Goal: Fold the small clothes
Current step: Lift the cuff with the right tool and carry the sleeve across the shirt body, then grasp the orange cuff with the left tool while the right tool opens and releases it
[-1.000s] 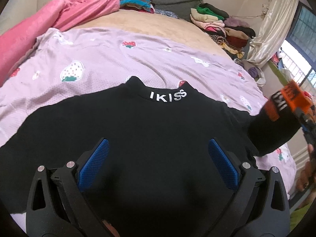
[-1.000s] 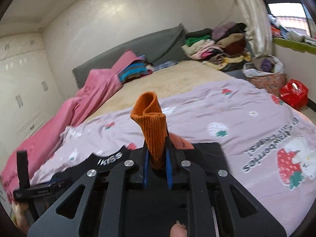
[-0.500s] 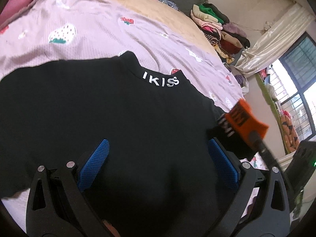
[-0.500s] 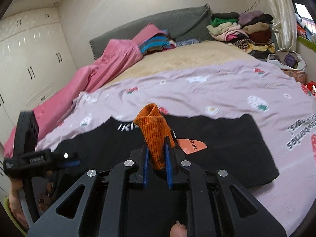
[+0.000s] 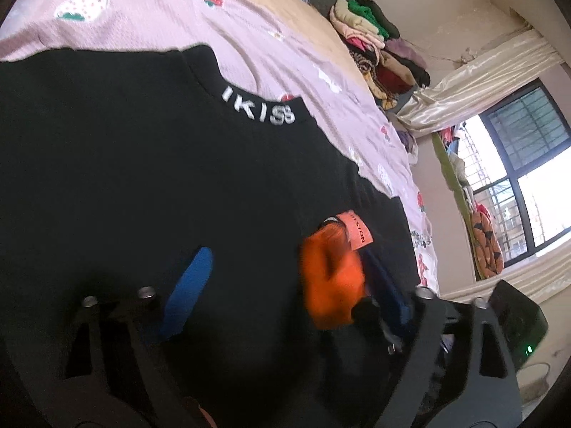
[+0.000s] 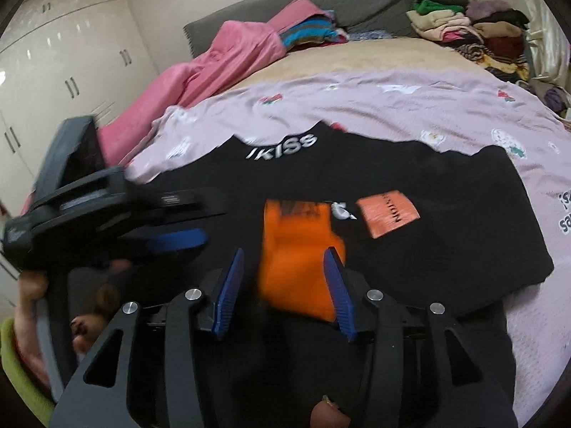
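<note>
A black sweater (image 5: 142,164) with white "IKISS" lettering on its collar (image 5: 258,110) lies flat on the lilac strawberry bedspread (image 5: 150,18). Its right sleeve is folded over the body, and the orange cuff (image 5: 332,281) and an orange label (image 5: 358,230) rest on the black fabric. My left gripper (image 5: 285,285) is open just above the sweater's lower body, left of the cuff. My right gripper (image 6: 283,281) is open, its blue pads either side of the orange cuff (image 6: 298,256). The left gripper shows in the right wrist view (image 6: 117,210).
A pink blanket (image 6: 221,60) and a grey cushion (image 6: 339,3) lie at the bed's head. Stacked folded clothes (image 6: 471,32) sit at the far right corner. White wardrobes (image 6: 53,53) stand to the left. A window and curtain (image 5: 499,82) are beyond the bed's right side.
My right gripper carried the orange cuff across onto the sweater body and opened, letting the cuff go. My left gripper stayed open and shifted towards the sweater's right side.
</note>
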Tool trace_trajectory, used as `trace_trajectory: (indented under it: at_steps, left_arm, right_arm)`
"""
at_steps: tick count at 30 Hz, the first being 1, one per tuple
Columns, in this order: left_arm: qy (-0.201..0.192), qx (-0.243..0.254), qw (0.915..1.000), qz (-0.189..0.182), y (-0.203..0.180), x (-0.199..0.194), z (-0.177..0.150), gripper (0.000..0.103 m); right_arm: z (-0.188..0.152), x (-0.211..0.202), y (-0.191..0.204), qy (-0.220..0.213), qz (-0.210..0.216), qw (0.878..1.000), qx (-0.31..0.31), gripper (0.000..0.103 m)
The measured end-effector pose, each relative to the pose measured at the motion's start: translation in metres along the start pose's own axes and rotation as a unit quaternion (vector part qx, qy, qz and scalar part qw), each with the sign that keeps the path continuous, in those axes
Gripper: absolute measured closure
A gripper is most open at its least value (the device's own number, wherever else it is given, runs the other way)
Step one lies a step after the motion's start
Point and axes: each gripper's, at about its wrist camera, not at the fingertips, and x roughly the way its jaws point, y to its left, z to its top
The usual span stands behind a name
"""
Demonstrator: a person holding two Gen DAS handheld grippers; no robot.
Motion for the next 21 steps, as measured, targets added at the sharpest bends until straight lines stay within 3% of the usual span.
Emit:
trace_trajectory:
  at_steps: [5,11,13,14,15,19,21]
  left_arm:
    - [0.019,0.015,0.9997,-0.007,-0.010,0.014,-0.007,0.049]
    - [0.030,0.041,0.9987,-0.001,-0.029,0.036,-0.013,0.053]
    - [0.024,0.052,0.9983,0.011,-0.036,0.039,-0.016,0.063]
    - [0.021,0.059,0.9978,0.019,-0.039,0.042,-0.016,0.075]
    - [0.017,0.068,0.9971,0.029,-0.042,0.045,-0.016,0.095]
    - [0.014,0.098,0.9944,0.035,-0.053,0.046,-0.015,0.098]
    - [0.001,0.108,0.9940,0.020,-0.060,0.033,-0.011,0.099]
  right_arm:
    - [-0.012,-0.024,-0.003,-0.001,0.013,1.000,0.008,0.051]
    - [-0.023,-0.054,-0.026,-0.017,-0.022,0.999,0.025,0.051]
    - [-0.025,-0.062,-0.035,-0.023,-0.028,0.999,0.036,0.051]
    - [-0.026,-0.066,-0.040,-0.027,-0.032,0.998,0.043,0.051]
    - [-0.027,-0.070,-0.045,-0.031,-0.035,0.998,0.049,0.051]
    - [-0.029,-0.075,-0.060,-0.037,-0.058,0.996,0.062,0.051]
    - [-0.029,-0.075,-0.063,-0.039,-0.060,0.995,0.069,0.051]
